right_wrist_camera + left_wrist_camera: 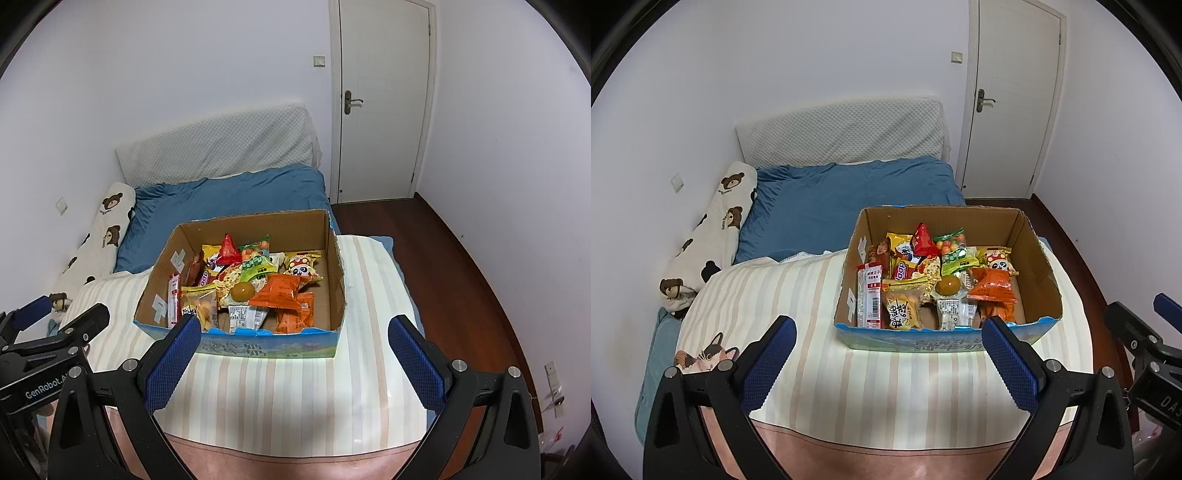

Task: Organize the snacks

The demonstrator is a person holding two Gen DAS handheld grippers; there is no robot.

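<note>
Snacks (934,273) lay heaped in an open cardboard box (1038,266) on the striped blanket (886,387), filling its left and middle and leaving bare floor at the right. Packets overlapped, so the lower ones were mostly hidden and their print was too small to read. Both tools hung short of the box, jaws wide and empty: left gripper (888,363), right gripper (293,363). Each one's handle was cut off below.
</note>
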